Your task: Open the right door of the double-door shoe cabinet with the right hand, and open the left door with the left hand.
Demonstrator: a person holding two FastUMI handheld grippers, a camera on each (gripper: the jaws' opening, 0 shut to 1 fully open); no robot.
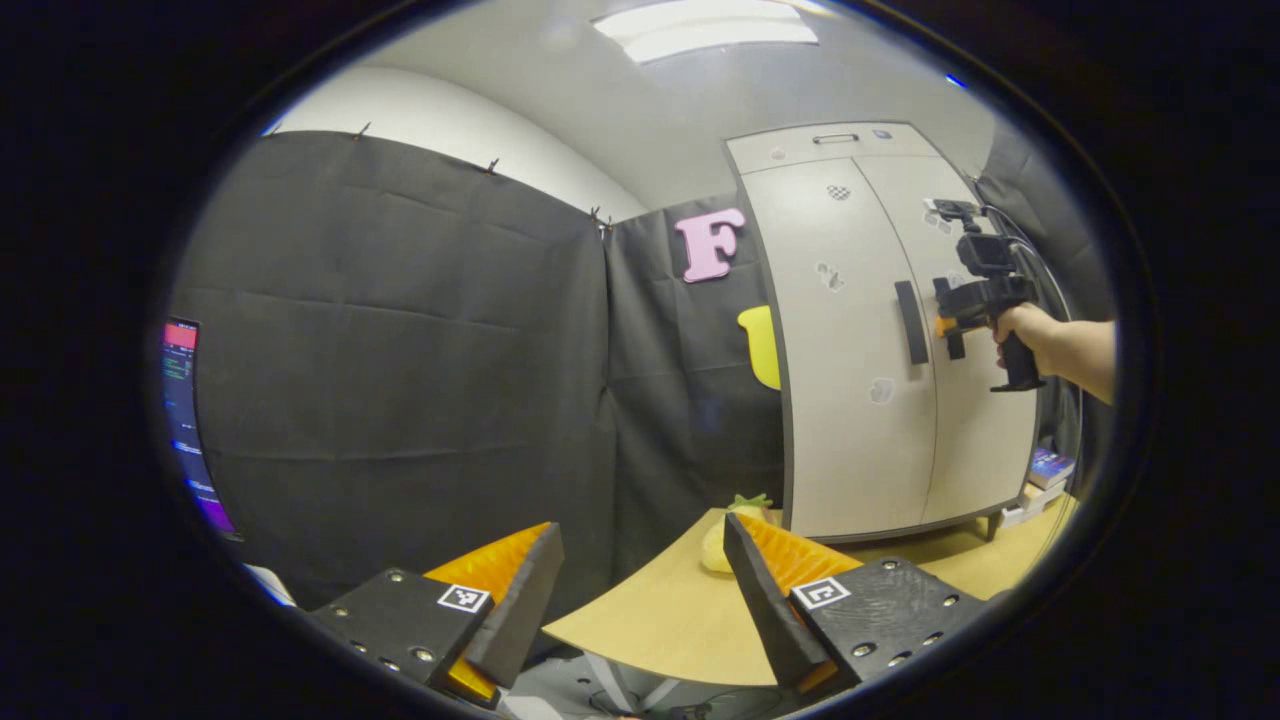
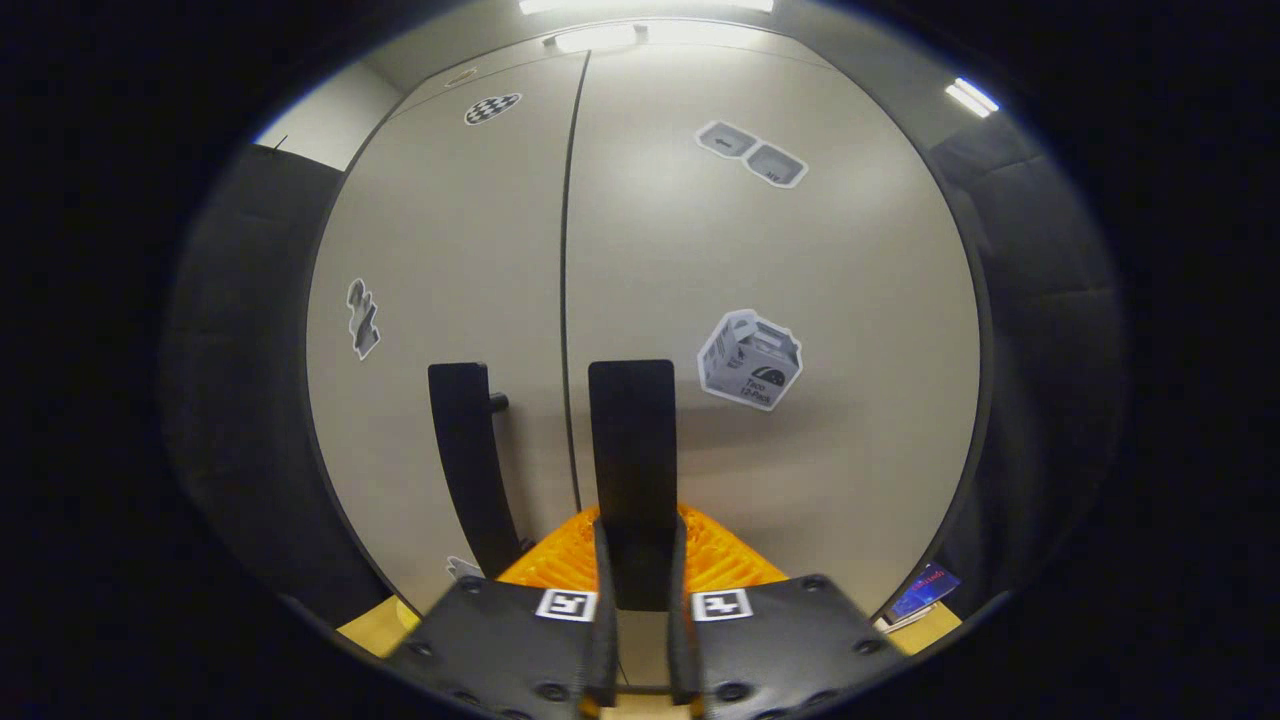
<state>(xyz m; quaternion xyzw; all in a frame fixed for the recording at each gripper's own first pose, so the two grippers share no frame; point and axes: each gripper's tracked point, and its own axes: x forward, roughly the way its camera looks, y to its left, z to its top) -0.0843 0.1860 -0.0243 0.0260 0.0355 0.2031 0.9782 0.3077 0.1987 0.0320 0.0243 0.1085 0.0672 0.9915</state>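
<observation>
The shoe cabinet (image 1: 860, 340) is standing upright on the pale wooden table (image 1: 650, 620), its smooth, matte grey doors both closed and carrying flat stickers. Two slim dark bar handles are running vertically beside the centre seam. In the right gripper view, the right gripper (image 2: 635, 570) is pinching the right door's handle (image 2: 632, 450) between its jaws, with the left door's handle (image 2: 465, 460) just beside. The left gripper view is showing the left gripper (image 1: 640, 590) with jaws spread wide, well apart from the cabinet, and a hand (image 1: 1020, 330) holding the other gripper at the doors.
</observation>
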